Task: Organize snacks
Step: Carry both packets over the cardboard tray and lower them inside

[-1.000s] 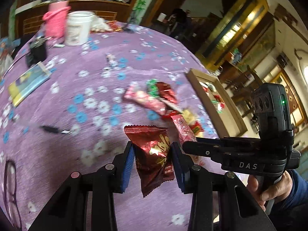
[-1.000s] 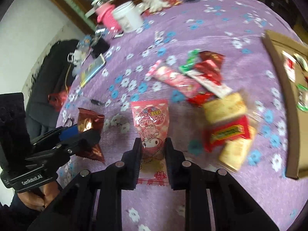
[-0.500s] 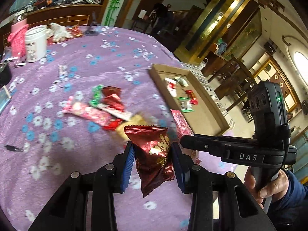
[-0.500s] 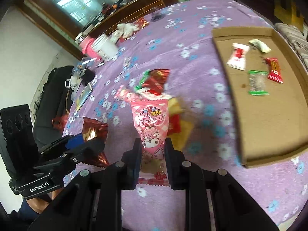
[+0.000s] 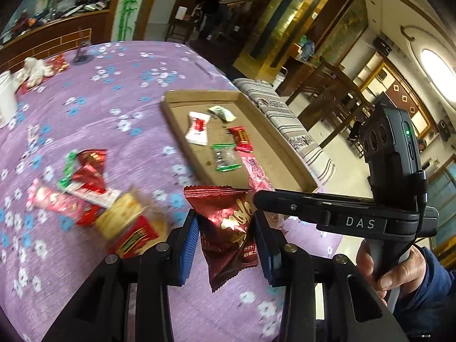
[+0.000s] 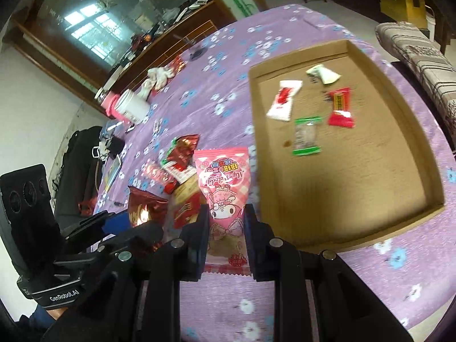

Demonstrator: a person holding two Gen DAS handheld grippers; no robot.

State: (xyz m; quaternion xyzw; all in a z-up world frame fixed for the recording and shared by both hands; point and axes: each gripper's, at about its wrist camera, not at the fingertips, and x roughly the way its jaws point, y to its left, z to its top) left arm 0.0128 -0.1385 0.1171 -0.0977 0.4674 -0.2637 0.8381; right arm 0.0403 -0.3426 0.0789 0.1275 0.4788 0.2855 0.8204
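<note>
Beside four snacks in one cardboard tray, each gripper grips one packet.

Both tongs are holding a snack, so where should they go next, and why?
Probably carry both over the cardboard tray. The right tongs grip the pink packet and the left tongs the dark red packet, both short of the tray, where four snacks already lie.

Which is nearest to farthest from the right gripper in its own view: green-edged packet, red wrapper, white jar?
1. Green-edged packet, in the cardboard tray, nearest the right gripper.
2. Red wrapper, farther back in the tray.
3. White jar, far left on the table.
</note>
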